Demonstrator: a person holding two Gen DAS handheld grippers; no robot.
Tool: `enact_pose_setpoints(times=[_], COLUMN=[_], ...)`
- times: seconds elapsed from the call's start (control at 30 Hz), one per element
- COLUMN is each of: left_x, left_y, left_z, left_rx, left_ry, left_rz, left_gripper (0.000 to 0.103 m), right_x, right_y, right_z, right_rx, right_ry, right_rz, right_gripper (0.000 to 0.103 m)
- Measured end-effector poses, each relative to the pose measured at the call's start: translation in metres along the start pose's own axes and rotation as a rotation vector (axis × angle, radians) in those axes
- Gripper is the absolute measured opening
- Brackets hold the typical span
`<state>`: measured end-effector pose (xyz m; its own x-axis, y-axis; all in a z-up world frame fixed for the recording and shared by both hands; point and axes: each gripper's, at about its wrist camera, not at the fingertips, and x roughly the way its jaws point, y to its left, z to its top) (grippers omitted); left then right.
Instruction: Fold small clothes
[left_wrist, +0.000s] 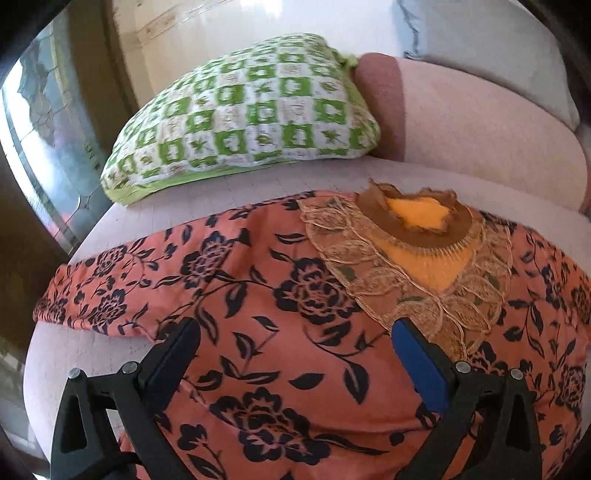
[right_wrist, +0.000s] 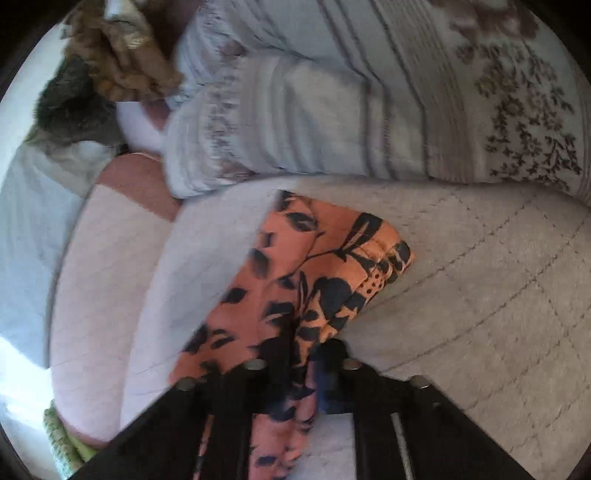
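Your left tongs (left_wrist: 295, 334) hang released above the orange garment with a black rose-and-leaf print (left_wrist: 258, 314), their two black arms spread wide and the blue pad (left_wrist: 417, 362) on the right-hand arm facing inward. Nothing sits between the pads; you can see printed cloth through the whole gap. The garment lies spread flat across the pale quilted bed cover (left_wrist: 236, 184), with its neckline pointing away from you. That neckline carries a tan lace yoke with leaf-shaped embroidery (left_wrist: 391, 273) around a brown collar band, and a yellow lining shows through the opening. One sleeve (left_wrist: 99, 291) stretches out toward the left edge of the bed.

Beyond the garment, a green-and-white checked pillow (left_wrist: 243, 118) rests on the cover, well apart from the cloth. Beside it lies a pink bolster with a darker rose end (left_wrist: 461, 125), touching the pillow's right corner.

Your right tongs (right_wrist: 301, 354) are clenched on a narrow fold of the same orange printed cloth (right_wrist: 295, 280). The fabric runs up from between the black fingers and spreads into a pointed flap with a stitched hem at its far corner, lying on the quilted cover. This view is smeared, so the fine detail at the pads is hard to read. Behind the flap, a white bedspread with grey stripes and a brown floral print (right_wrist: 406, 103) is bunched along the far side. A heap of tan and dark cloth (right_wrist: 110, 62) sits in the upper left corner.
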<state>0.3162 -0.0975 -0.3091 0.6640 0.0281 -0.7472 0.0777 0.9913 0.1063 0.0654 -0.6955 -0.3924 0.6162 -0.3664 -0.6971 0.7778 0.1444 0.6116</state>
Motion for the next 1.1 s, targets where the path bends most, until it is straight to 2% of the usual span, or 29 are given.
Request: enact_pose_setpoints(times=[0.07, 0.17, 0.23, 0.3, 0.4, 0.5, 0.6, 0.63, 0.67, 0.7, 0.73, 0.77, 0.83, 0.9, 0.97, 1.1], left_x=[-0.004, -0.012, -0.017, -0.020, -0.022, -0.022, -0.021, -0.020, -0.020, -0.020, -0.019, -0.018, -0.016, -0.013, -0.011, -0.013], left_y=[0.013, 0.035, 0.051, 0.069, 0.097, 0.131, 0.165, 0.177, 0.190, 0.199, 0.210, 0.220, 0.232, 0.239, 0.237, 0.209], left_z=[0.003, 0.006, 0.007, 0.009, 0.010, 0.012, 0.012, 0.012, 0.011, 0.010, 0.010, 0.009, 0.008, 0.008, 0.009, 0.014], left_rx=[-0.041, -0.094, -0.123, -0.150, -0.187, -0.237, -0.265, -0.275, -0.291, -0.304, -0.323, -0.342, -0.367, -0.391, -0.413, -0.381], left_ry=[-0.001, -0.002, -0.007, -0.013, -0.020, -0.027, -0.037, -0.037, -0.035, -0.034, -0.030, -0.027, -0.017, -0.002, 0.004, -0.007], left_rz=[0.003, 0.013, 0.025, 0.043, 0.081, 0.121, 0.185, 0.204, 0.212, 0.214, 0.217, 0.221, 0.227, 0.222, 0.184, 0.095], left_gripper=[0.103, 0.103, 0.103, 0.103, 0.103, 0.103, 0.103, 0.103, 0.103, 0.103, 0.103, 0.103, 0.103, 0.103, 0.103, 0.103], right_x=[-0.022, -0.058, -0.085, -0.106, -0.131, -0.135, -0.115, -0.103, -0.096, -0.085, -0.077, -0.071, -0.074, -0.083, -0.091, -0.107], right_y=[0.020, 0.075, 0.128, 0.170, 0.234, 0.288, 0.323, 0.332, 0.338, 0.342, 0.345, 0.345, 0.340, 0.334, 0.326, 0.298], right_z=[-0.010, -0.036, -0.069, -0.106, -0.180, -0.269, -0.349, -0.384, -0.406, -0.434, -0.458, -0.473, -0.504, -0.513, -0.497, -0.432], right_rx=[-0.059, -0.153, -0.235, -0.296, -0.380, -0.430, -0.450, -0.429, -0.415, -0.400, -0.386, -0.373, -0.385, -0.447, -0.469, -0.518], right_ry=[-0.018, -0.002, 0.032, 0.077, 0.176, 0.317, 0.483, 0.572, 0.632, 0.714, 0.781, 0.817, 0.869, 0.882, 0.837, 0.642], right_rz=[0.092, 0.252, 0.383, 0.477, 0.616, 0.730, 0.739, 0.736, 0.734, 0.738, 0.739, 0.746, 0.766, 0.774, 0.786, 0.733], right_gripper=[0.007, 0.007, 0.007, 0.007, 0.007, 0.007, 0.011, 0.014, 0.018, 0.047, 0.091, 0.099, 0.099, 0.099, 0.099, 0.094])
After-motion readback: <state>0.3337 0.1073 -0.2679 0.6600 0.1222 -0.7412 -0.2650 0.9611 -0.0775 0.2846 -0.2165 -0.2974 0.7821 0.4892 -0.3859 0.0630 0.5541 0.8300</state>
